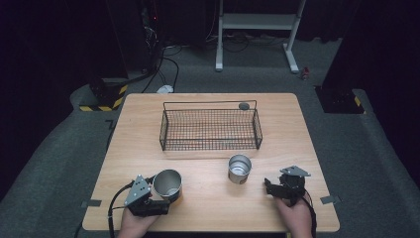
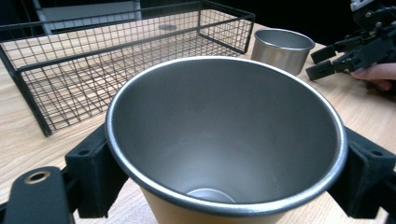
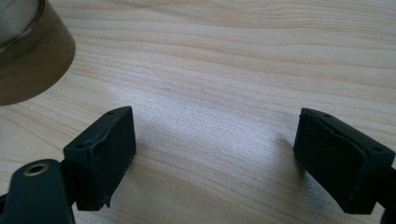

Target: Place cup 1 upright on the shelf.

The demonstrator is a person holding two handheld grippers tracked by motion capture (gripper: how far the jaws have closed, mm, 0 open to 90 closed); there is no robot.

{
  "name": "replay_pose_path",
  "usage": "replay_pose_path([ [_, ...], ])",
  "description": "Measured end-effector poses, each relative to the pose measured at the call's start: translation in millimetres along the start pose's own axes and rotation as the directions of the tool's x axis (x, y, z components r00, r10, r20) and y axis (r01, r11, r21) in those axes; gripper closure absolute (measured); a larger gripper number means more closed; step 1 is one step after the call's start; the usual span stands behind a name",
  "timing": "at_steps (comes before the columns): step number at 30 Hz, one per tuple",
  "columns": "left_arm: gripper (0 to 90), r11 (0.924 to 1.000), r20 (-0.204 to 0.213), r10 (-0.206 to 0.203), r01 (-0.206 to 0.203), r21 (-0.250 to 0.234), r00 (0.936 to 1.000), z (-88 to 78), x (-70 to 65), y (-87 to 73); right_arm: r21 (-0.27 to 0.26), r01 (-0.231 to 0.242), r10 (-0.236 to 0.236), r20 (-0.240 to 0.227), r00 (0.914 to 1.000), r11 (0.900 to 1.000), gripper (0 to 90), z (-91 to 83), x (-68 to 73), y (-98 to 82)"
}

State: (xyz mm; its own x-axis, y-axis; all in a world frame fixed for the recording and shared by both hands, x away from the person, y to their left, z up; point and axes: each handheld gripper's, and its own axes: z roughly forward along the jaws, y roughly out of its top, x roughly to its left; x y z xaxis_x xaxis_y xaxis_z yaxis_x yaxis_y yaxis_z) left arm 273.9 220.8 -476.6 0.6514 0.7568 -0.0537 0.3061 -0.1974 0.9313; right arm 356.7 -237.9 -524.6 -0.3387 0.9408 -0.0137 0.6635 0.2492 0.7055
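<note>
I am gripping the near-left steel cup (image 2: 224, 140) with my left gripper (image 1: 159, 197); my two black jaws are pressing against its outer wall just under the rim, one on each side. The cup is standing upright on the table (image 1: 208, 208) near the front edge, left of centre, its mouth open toward the camera on that gripper. My left hand (image 1: 133, 224) is coming in low from the near edge, the gripper lying nearly level and pointing right. My right gripper (image 1: 267, 187) is resting near the right front of the table, jaws spread wide with bare wood between them, pointing left toward the second cup (image 1: 239, 169). That cup is standing just in front of the wire basket (image 1: 210, 130). No writing is legible on either cup.
</note>
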Motion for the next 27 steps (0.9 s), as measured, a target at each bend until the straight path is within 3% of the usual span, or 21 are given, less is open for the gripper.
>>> replay_pose_path([
  [15,13.3,0.9996,-0.039,-0.024,0.023,-0.016,0.9989,8.4,3.3,13.2,-0.003,0.003,-0.003,0.004,1.0,1.0,13.3,-0.1,0.4,-0.2],
  [27,13.3,0.9995,-0.077,0.0,-0.002,-0.03,0.9971,15.0,7.4,35.7,-0.003,0.007,-0.007,0.002,1.0,1.0,13.2,-0.3,0.4,-0.3],
])
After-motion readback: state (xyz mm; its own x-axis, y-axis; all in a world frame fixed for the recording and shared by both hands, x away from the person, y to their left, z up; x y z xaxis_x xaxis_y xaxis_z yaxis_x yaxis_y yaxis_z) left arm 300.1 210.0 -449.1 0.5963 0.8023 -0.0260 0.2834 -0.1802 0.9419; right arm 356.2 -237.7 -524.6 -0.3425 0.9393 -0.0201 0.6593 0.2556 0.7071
